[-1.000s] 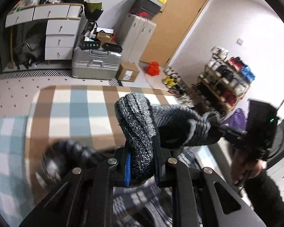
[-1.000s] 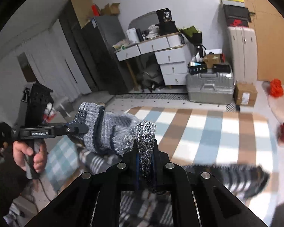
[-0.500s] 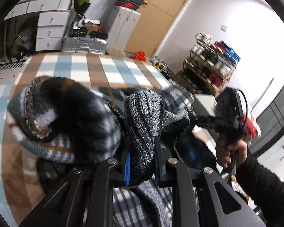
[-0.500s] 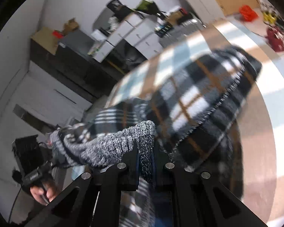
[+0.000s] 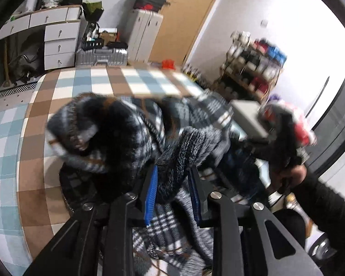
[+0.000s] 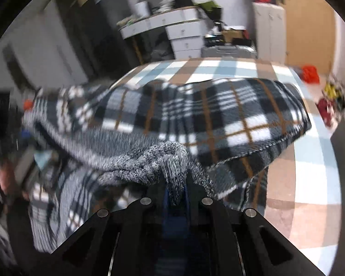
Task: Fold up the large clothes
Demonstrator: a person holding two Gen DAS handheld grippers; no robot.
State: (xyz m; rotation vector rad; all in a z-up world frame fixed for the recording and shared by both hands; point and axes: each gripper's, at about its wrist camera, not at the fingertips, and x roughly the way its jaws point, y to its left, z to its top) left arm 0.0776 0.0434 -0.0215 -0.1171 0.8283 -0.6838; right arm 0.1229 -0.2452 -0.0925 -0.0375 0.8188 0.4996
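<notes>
Both grippers clenched the garment's (image 6: 195,119) knit edge, left gripper (image 5: 173,184) just loosening, right gripper (image 6: 175,184) tight. Garment draped over the checked bed (image 6: 310,184), mid-fold. Next: probably lay it flat and release.

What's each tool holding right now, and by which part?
Both hold the same plaid garment by its grey knit edge. The right tool is clamped on that edge. The left tool has just been opening, with the edge between its pads.
</notes>
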